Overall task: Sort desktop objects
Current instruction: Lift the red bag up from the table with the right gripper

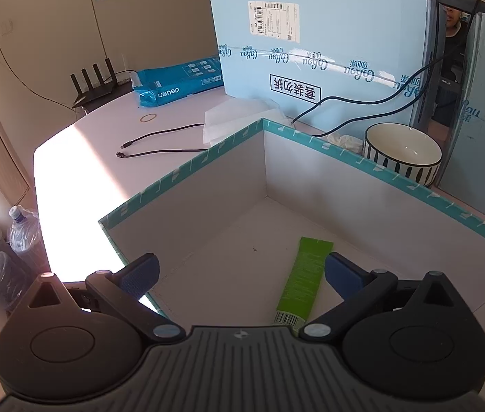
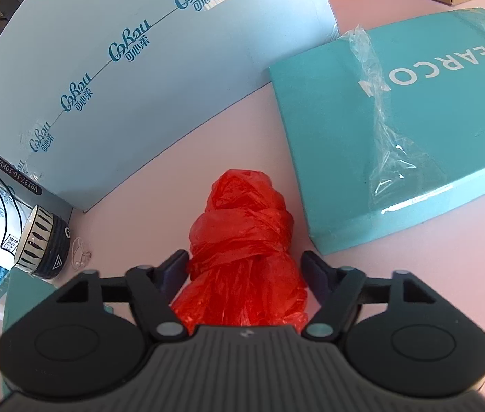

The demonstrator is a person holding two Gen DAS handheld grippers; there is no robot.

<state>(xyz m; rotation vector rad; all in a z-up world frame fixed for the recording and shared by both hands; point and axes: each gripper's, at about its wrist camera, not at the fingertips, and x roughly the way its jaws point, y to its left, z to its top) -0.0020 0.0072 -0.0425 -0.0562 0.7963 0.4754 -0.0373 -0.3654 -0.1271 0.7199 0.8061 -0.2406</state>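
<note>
Item one: red plastic bag (image 2: 242, 240), knotted into a crumpled bundle, lay on the pale desk (image 2: 180, 185) at lower centre of the right wrist frame, between the blue pads of the right gripper (image 2: 244, 267). Jaws stood wide, one on each side of the bundle; contact with the left pad could not be settled, and the right pad stood apart. Likely handling: very light, soft, crushable, slick film. Best hold judged to be across the knotted waist, where the plastic is thickest.

Item two: green sachet (image 1: 302, 281), flat and narrow, lay on the floor of the open teal-rimmed box (image 1: 187, 168) at lower centre of the left wrist frame. Left gripper (image 1: 240, 274) hung over the box, spread wide, nothing in it. Sachet judged light and thin, hard to lift off a flat floor.

Nearby: striped bowl (image 1: 402, 152) at right of the left frame; teal lid (image 2: 396, 120) at upper right of the right frame.
</note>
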